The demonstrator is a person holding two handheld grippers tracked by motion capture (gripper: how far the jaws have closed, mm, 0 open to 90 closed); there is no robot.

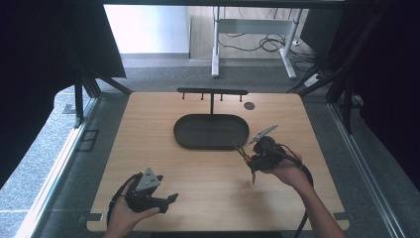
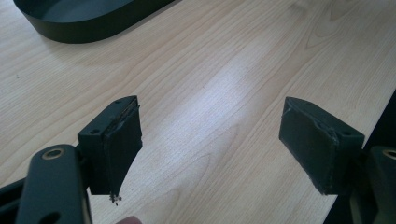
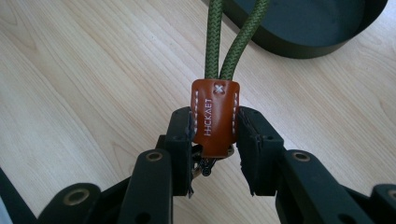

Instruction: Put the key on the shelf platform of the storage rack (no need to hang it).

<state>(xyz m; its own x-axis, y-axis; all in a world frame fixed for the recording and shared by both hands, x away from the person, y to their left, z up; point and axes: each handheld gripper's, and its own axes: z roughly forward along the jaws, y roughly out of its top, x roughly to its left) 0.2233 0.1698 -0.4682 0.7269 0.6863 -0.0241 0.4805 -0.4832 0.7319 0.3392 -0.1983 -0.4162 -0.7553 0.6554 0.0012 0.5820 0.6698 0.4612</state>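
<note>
Progress, as judged: the key strap point(image 3: 215, 116), a green cord loop point(image 3: 236, 39) bound by a brown leather tab, is picked up and held clear of the tabletop point(image 1: 198, 173) just off the 4 o'clock edge of the black oval tray point(image 1: 211, 132); hanging it on the black peg rack point(image 1: 212, 92) at the tray's 12 o'clock side appears to be what is left. The right tongs point(image 3: 215, 135) are closed on the leather tab, pads pressing both its sides, cord loop pointing toward the tray. The left tongs point(image 2: 210, 149) stand wide open and empty over the tabletop at the 7 o'clock corner.
</note>
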